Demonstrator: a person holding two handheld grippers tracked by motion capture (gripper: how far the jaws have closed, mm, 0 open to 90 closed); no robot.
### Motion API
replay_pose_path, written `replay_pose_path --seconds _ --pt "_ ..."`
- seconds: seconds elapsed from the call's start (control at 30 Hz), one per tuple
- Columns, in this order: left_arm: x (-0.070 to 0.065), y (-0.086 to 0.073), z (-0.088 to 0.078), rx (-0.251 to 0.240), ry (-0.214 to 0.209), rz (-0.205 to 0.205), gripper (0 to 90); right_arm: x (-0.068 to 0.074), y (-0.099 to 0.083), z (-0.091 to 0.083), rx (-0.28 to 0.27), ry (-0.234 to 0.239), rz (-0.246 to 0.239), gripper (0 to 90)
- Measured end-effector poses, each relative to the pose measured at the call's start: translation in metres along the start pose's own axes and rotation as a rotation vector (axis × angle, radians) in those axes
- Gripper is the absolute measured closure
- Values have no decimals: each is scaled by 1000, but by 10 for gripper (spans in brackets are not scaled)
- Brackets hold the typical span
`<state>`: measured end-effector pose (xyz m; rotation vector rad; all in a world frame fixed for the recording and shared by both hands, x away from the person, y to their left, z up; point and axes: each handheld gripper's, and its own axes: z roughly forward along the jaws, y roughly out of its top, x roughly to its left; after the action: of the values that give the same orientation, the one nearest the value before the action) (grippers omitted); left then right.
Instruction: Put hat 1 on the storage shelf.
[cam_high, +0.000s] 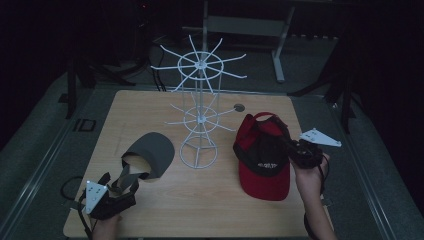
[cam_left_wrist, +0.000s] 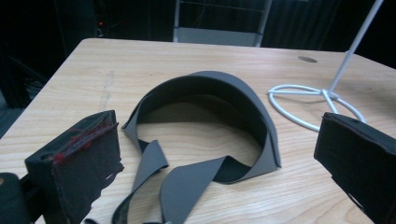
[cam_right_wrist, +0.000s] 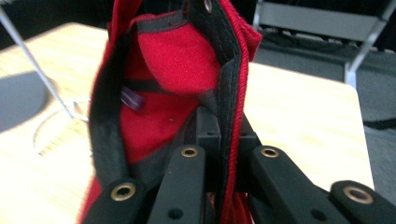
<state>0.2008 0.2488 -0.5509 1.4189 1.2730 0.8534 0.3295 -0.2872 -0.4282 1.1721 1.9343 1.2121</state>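
A red cap (cam_high: 262, 160) with black trim is at the right of the wooden table (cam_high: 150, 107), brim toward the near edge. My right gripper (cam_high: 287, 150) is shut on its black-edged rim; in the right gripper view the jaws (cam_right_wrist: 219, 140) pinch that rim, with the red cap's (cam_right_wrist: 173, 65) inside rising above them. Whether the brim touches the wood I cannot tell. A grey visor (cam_high: 150, 152) lies at the left. My left gripper (cam_high: 122, 184) rests open just short of it. The visor (cam_left_wrist: 210, 93) and its loose straps (cam_left_wrist: 187, 186) lie between the wide-apart pads (cam_left_wrist: 77, 163).
A white wire hook stand (cam_high: 199, 120) rises from the middle of the table, its round base (cam_left_wrist: 317, 100) just right of the visor. A small round hole (cam_high: 239, 107) sits at the back of the tabletop. A metal frame (cam_high: 280, 45) stands on the floor behind.
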Motion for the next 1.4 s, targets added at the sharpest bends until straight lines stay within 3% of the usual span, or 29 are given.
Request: replay_pose_path --seconds 0.13,0.27,0.33,0.43,0.67,0.8,0.83,0.93,1.0,1.07,1.17,1.23,1.4 --pt "-5 5 -2 -1 -2 9 8 1 5 -12 -32 8 -4 870" --pt "-13 16 -7 -9 -34 -16 8 4 13 -27 -68 12 -3 869" --pt "-19 26 -11 -14 -66 -1 8 5 16 -31 -71 9 -13 870" --pt "-25 32 -13 -21 -69 29 8 6 20 -37 -81 1 -18 869" --pt "-50 53 -21 -57 -172 91 8 11 26 -53 -108 18 -1 869" --pt "-60 61 -22 -63 -216 100 8 20 30 -63 -126 44 0 869" --pt "-66 67 -22 -64 -249 102 8 21 31 -66 -131 57 6 869" --pt "-72 74 -22 -64 -276 117 8 27 33 -74 -168 75 -10 868" --pt "-80 82 -21 -67 -321 120 8 29 34 -77 -181 83 -11 868" --pt "-86 87 -20 -64 -350 126 8 32 35 -80 -184 86 -16 869" --pt "-89 89 -19 -62 -356 139 8 33 35 -81 -183 89 -18 868" --pt "-101 94 -16 -59 -398 164 8 37 36 -84 -178 95 -14 868" --pt "-120 104 -13 -60 -454 211 28 39 34 -90 -179 106 -4 868"
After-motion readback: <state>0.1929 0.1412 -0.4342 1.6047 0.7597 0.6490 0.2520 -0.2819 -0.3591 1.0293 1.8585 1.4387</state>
